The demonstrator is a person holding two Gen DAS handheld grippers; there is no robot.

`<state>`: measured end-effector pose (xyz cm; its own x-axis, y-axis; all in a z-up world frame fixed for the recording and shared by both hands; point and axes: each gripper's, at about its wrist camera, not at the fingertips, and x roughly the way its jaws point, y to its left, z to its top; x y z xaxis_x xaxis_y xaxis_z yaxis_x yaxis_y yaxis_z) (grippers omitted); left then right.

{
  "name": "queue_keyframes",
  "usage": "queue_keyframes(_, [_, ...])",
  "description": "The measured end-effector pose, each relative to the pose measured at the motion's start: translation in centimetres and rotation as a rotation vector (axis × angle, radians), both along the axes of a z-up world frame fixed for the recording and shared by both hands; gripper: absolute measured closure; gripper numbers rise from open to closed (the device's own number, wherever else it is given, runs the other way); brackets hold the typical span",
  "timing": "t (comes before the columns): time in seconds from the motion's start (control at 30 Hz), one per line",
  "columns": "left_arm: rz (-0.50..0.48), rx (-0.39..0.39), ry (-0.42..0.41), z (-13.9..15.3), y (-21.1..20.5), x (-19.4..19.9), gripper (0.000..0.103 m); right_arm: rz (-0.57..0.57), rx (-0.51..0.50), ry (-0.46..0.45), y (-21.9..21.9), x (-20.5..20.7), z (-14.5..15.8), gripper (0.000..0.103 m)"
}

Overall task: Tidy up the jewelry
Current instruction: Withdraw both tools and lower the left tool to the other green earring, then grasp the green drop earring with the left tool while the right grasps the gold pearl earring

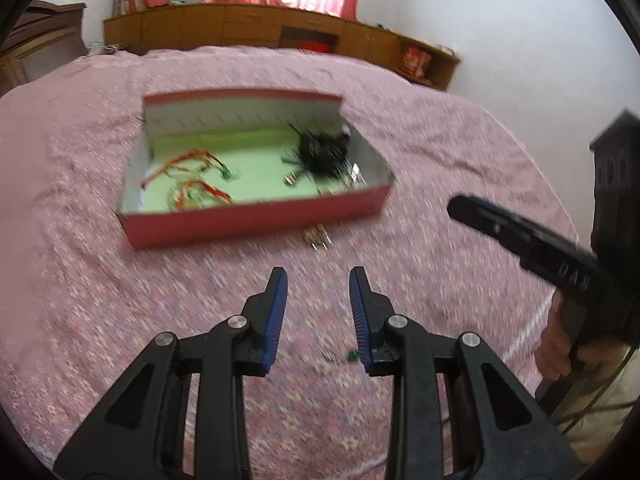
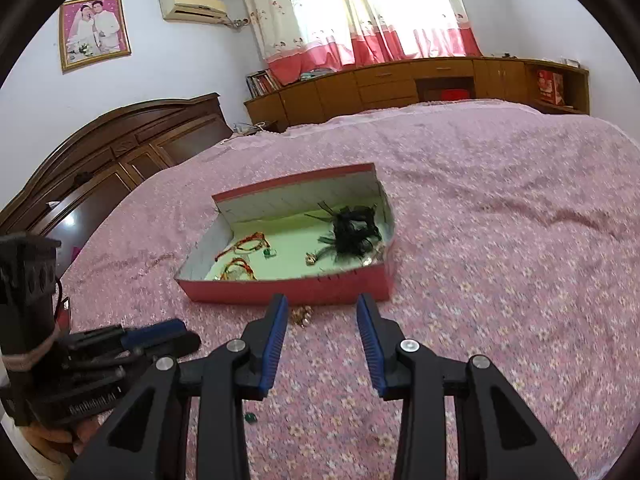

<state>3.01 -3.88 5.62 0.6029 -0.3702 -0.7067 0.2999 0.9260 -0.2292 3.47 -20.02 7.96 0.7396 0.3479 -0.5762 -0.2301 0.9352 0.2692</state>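
Both empty tongs (image 1: 318, 276) (image 2: 322, 304) parted, beyond them red box (image 1: 256, 222) of tangled orange cords (image 1: 192, 164).

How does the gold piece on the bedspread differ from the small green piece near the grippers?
The gold piece lies just in front of the red box; the green piece lies much nearer the cameras. The gold piece looks bigger and clustered, the green piece tiny. Both lie on the bedspread, outside the box.

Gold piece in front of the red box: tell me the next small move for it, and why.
Probably ease the right tool forward and down over the gold piece. It lies on the bedspread just outside the red box, near that tool's tips, which stand apart with nothing between them.
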Motion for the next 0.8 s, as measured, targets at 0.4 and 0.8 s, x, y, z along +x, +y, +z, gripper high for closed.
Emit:
queue_keyframes(0.4, [-0.078, 0.064, 0.126, -3.9, -3.1, -1.4, 0.079, -0.026, 0.028, 0.039, -1.8, -1.4, -2.2, 0.063])
queue_keyframes(0.8, [-0.076, 0.135, 0.129, -6.0, -4.6, -1.3, 0.082, -0.054, 0.069, 0.066, -3.2, -1.5, -3.5, 0.063])
